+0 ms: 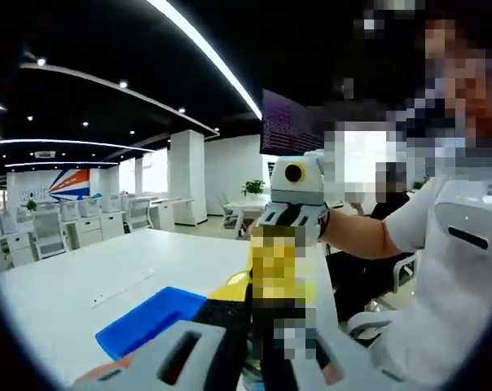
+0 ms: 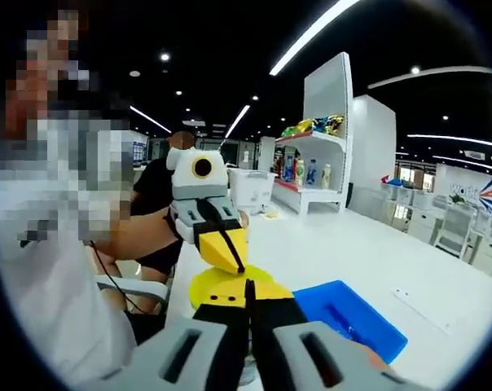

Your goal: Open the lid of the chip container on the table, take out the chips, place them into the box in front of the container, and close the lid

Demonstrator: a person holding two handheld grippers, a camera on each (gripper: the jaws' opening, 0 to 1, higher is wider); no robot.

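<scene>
The chip container (image 1: 277, 277), yellow with a dark lower part, stands upright between my left gripper's (image 1: 258, 346) jaws, which are shut on it. Opposite, my right gripper (image 1: 293, 221) comes down onto its top. In the right gripper view the round yellow lid (image 2: 217, 285) lies flat just ahead. My right gripper (image 2: 248, 314) is shut on the lid's near edge. My left gripper's black and yellow fingers (image 2: 223, 244) touch the lid from the far side. The blue box (image 1: 148, 318) (image 2: 352, 319) lies open on the white table beside the container.
The white table (image 1: 107, 273) (image 2: 393, 261) stretches wide past the box. A person in a white shirt (image 1: 454, 277) (image 2: 50, 277) stands close behind the container. Office chairs and desks (image 1: 67, 228) stand far off. A shelf with bottles (image 2: 311, 155) stands across the room.
</scene>
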